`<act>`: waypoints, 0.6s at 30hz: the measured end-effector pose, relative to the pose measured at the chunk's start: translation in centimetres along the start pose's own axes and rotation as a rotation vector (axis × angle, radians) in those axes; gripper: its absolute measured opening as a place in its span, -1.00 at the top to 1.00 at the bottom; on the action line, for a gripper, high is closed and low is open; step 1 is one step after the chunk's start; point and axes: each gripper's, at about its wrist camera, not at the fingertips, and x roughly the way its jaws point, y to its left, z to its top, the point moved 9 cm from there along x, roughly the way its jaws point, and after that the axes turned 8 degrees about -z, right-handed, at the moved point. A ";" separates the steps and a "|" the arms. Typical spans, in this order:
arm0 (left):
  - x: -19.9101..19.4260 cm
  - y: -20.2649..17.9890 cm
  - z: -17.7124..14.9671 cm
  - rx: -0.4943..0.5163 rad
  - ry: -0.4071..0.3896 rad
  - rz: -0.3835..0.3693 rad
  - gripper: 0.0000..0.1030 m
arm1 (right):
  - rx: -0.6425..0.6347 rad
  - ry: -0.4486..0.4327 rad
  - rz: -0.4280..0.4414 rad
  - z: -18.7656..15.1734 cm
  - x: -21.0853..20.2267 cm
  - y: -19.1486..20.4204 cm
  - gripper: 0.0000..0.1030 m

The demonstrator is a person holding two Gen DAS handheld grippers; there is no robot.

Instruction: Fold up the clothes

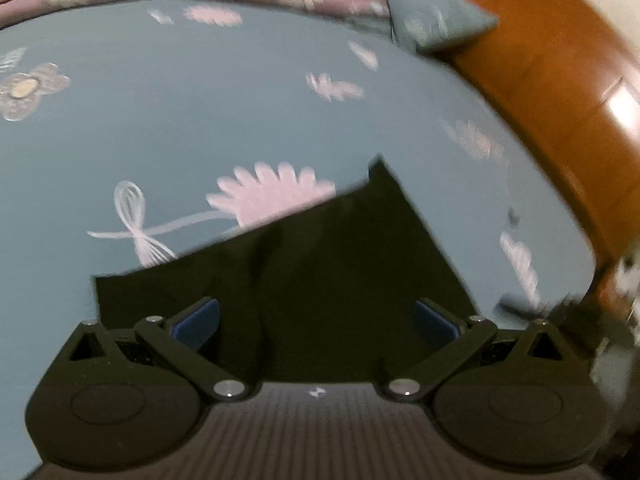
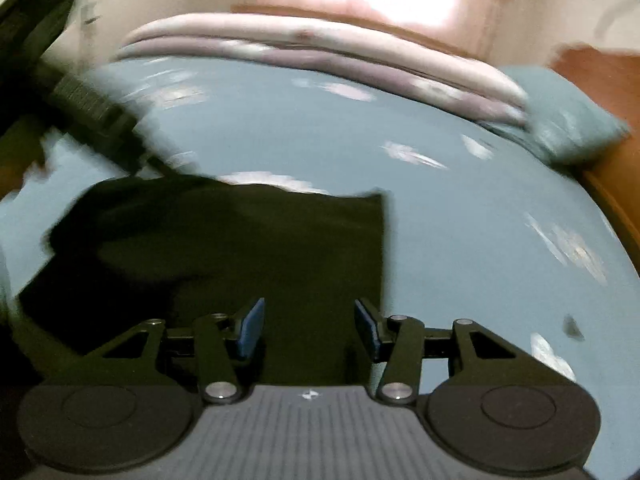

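Left wrist view: a dark garment (image 1: 320,264) lies flat on the blue bed (image 1: 200,128), edges straight, seemingly partly folded; how many folds remain is unclear. Left tongs (image 1: 316,320) and right tongs (image 2: 309,326) gape, empty.

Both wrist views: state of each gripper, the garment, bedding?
left gripper: open, holding nothing, over the garment.
right gripper: open, holding nothing, over the garment's right part.
black garment: lying on the bed, ungripped; folded or not, cannot tell.
blue floral bedsheet: spread smooth.
pink quilt: folded at bed's far edge.
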 end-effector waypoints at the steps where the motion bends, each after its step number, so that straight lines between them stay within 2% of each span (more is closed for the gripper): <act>1: 1.0 0.1 -0.5 0.006 0.035 0.021 -0.98 | 0.024 0.002 -0.003 -0.2 0.1 -0.8 -0.03; 3: 2.1 0.6 -1.4 0.014 0.078 0.059 -0.98 | 0.073 0.005 -0.010 -0.5 0.4 -2.3 -0.02; 6: 2.1 0.8 -2.2 0.038 0.091 0.059 -0.98 | 0.141 0.014 -0.012 -1.1 0.9 -4.3 -0.01; 9: 1.5 1.0 -2.6 0.044 0.091 0.047 -0.98 | 0.159 0.057 0.043 -2.6 1.2 -4.0 0.21; 14: 0.4 1.3 -3.2 0.059 0.094 0.037 -0.98 | 0.068 0.161 0.079 -7.3 0.0 -1.7 0.24; 18: 0.0 1.7 -3.0 0.034 0.081 0.018 -0.98 | 0.039 0.212 0.042 -9.8 -1.2 -1.5 0.24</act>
